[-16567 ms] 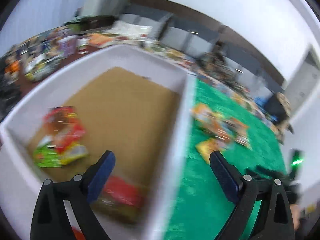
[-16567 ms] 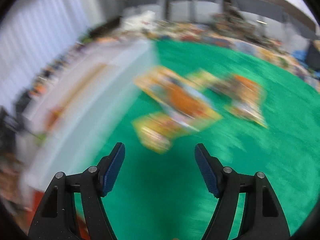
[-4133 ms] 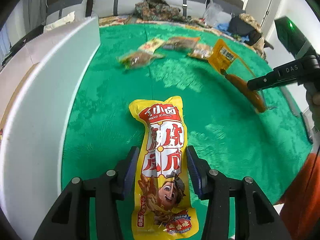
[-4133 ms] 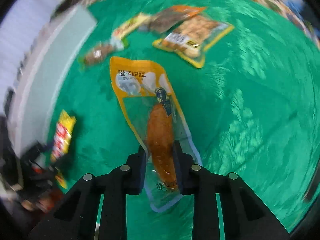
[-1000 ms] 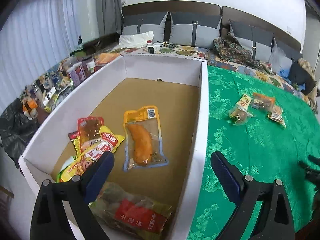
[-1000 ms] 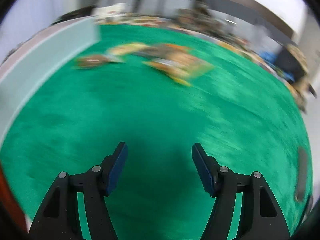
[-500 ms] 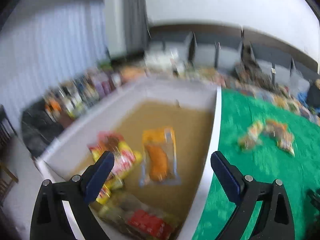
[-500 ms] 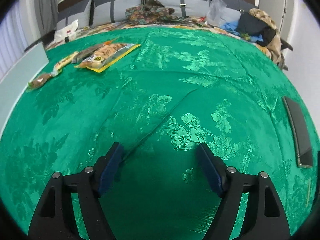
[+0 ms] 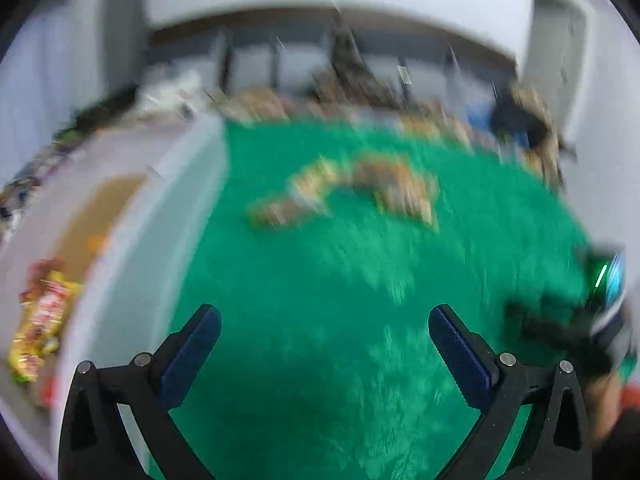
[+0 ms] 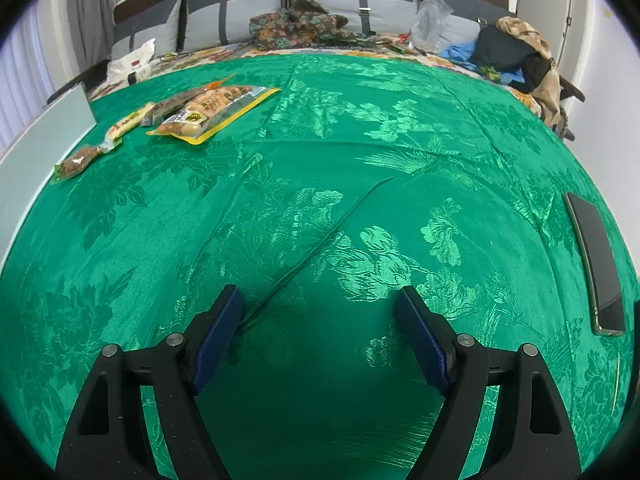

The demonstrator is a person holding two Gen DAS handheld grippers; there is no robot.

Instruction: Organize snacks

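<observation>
since a second ago the left gripper (image 9: 324, 322) has swung off the white cardboard box with a brown floor (image 9: 176, 208) to face the shiny green patterned cloth (image 10: 360, 152); its view is blurred. its jaws are opening, nothing between them. the right gripper (image 10: 318, 304) hangs over bare cloth, jaws spread wide and empty.

four snacks remain loose on the cloth, near the box wall: a yellow-edged clear pouch of round pale pieces (image 10: 214, 112), a dark packet (image 10: 168, 106) tucked behind it, a slim yellow stick pack (image 10: 128, 122) and a small brown sausage-like pack (image 10: 78, 162). others already lie in the box.

likely next is a reach for these. best to straddle one pack across its narrow width, jaws low to the cloth, without pinching fabric.
</observation>
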